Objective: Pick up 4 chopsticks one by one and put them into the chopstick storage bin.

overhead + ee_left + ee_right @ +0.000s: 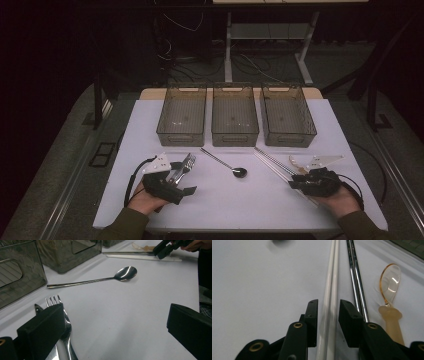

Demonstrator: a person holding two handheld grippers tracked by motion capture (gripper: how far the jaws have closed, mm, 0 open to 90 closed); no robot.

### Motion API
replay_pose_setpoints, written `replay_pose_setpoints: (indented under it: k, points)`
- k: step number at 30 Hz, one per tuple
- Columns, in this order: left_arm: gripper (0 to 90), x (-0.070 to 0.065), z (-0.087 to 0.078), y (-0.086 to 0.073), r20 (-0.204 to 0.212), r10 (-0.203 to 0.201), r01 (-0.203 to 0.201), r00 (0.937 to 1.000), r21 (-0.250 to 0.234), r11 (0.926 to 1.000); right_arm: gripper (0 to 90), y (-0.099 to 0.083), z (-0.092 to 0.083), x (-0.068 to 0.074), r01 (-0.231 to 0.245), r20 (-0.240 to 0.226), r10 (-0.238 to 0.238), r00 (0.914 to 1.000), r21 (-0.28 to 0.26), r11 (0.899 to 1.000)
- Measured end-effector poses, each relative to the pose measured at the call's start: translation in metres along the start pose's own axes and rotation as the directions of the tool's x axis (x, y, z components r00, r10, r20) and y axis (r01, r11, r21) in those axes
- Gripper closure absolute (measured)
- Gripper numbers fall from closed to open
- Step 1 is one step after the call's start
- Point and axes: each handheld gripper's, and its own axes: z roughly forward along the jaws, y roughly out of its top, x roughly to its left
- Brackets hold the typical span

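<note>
Two white chopsticks (331,277) lie side by side on the white table (220,200) between my right gripper (328,307)'s jaws, which straddle them narrowly without quite pinching, so one squeeze takes both. My left gripper (115,322) gapes wide beside the forks (56,302), waiting.

Three bins (235,117), steel spoon (239,171), amber spoon (390,285)

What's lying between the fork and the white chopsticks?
In the high view, a metal spoon lies on the table between the fork and the white chopsticks; otherwise bare tabletop.
</note>
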Motion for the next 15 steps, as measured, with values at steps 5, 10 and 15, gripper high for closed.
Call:
replay_pose_setpoints:
  k: [5,10,15]
  points:
    - [0.2,0.0001,0.0,0.0,-0.001,-0.001,0.001,1.0,0.0,1.0,71.9,-0.0001,0.0046,0.0024,0.025,0.017,-0.026,0.9995,0.024,0.999]
    - [0.2,0.0001,0.0001,-0.0001,0.0,-0.003,0.003,1.0,-0.001,1.0,75.3,0.0001,0.006,0.0038,0.051,0.039,-0.053,0.9978,0.036,0.998]
    - [0.2,-0.0001,0.0003,-0.0001,0.0,-0.005,0.005,1.0,-0.003,1.0,76.2,0.0,0.0061,0.0048,0.065,0.043,-0.067,0.9968,0.038,0.997]
